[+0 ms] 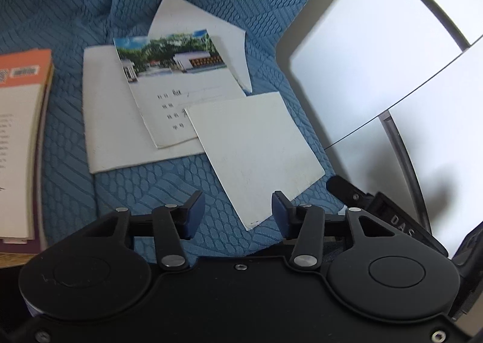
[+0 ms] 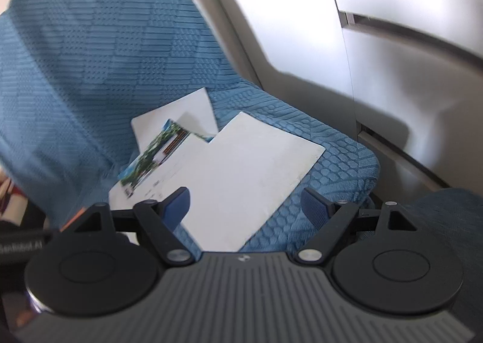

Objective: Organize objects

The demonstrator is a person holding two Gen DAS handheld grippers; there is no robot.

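Several papers lie overlapping on a blue textured seat cover (image 1: 151, 192). A plain white booklet (image 1: 256, 147) lies nearest, partly over a notebook with a photo cover (image 1: 178, 83), which rests on a larger white sheet (image 1: 108, 119). Another white sheet (image 1: 193, 17) sticks out behind. My left gripper (image 1: 238, 207) is open just above the cover, with the white booklet's near corner between its blue pads, which do not touch it. My right gripper (image 2: 244, 201) is open wider, low over the same white booklet (image 2: 241, 174). The photo notebook (image 2: 151, 159) lies to its left.
A stack of books with an orange cover (image 1: 21, 131) lies at the left on the seat. White cabinet panels (image 1: 377, 56) stand close on the right, also seen in the right wrist view as white cabinet panels (image 2: 407, 71). The blue backrest (image 2: 90, 56) rises behind the papers.
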